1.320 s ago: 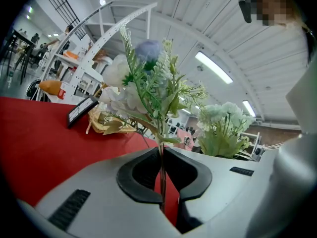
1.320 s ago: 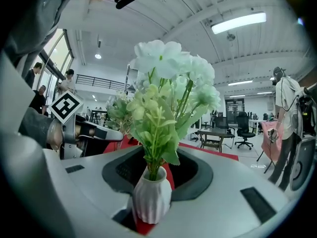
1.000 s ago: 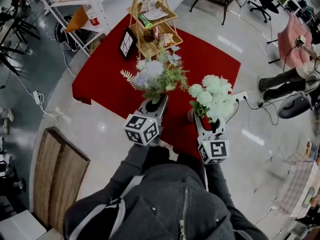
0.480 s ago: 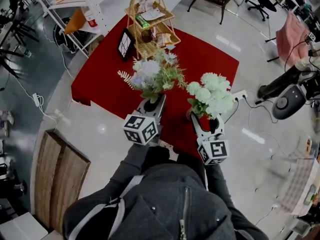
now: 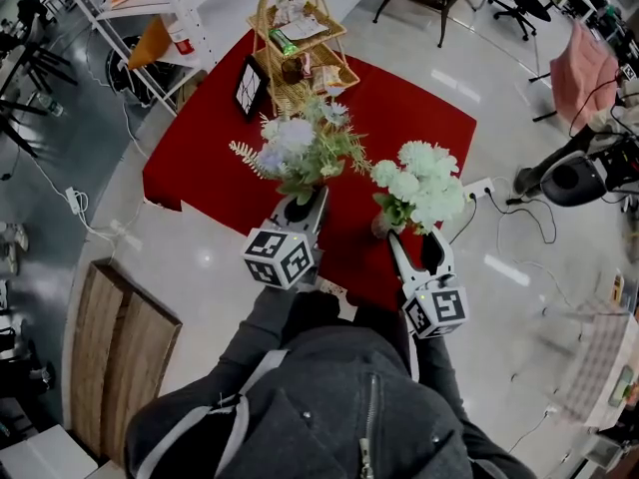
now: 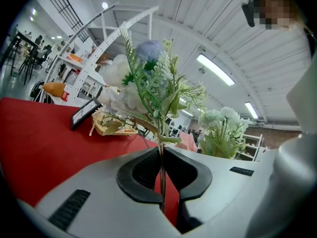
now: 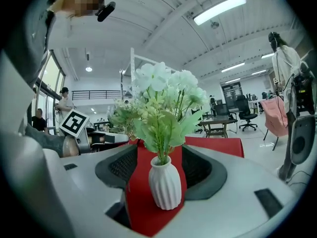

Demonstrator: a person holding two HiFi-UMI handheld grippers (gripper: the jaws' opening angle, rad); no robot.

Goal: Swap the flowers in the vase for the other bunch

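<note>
My left gripper [image 5: 305,206] is shut on the stems of a bunch of pale blue and white flowers [image 5: 300,148], held upright above the red tablecloth [image 5: 200,183]. Those thin stems [image 6: 162,180] are pinched between the dark pads of the left gripper [image 6: 162,162]. A white ribbed vase [image 7: 165,185] holds the white flower bunch [image 7: 166,90] and stands on the cloth. My right gripper [image 7: 161,170] is open wide around the vase, with a gap on each side. From the head view the white bunch [image 5: 419,183] hides most of the vase [image 5: 383,227] ahead of the right gripper [image 5: 414,239].
A wicker two-tier basket stand [image 5: 300,48] and a small picture frame [image 5: 253,86] stand at the table's far end. A white shelf unit [image 5: 150,18] is at the far left, a power strip [image 5: 479,190] on the floor to the right, wooden boards [image 5: 115,352] at lower left.
The right gripper's jaws have spread wide and come off the vase, and the gripper has rolled a little. The left gripper with its bunch has stayed put.
</note>
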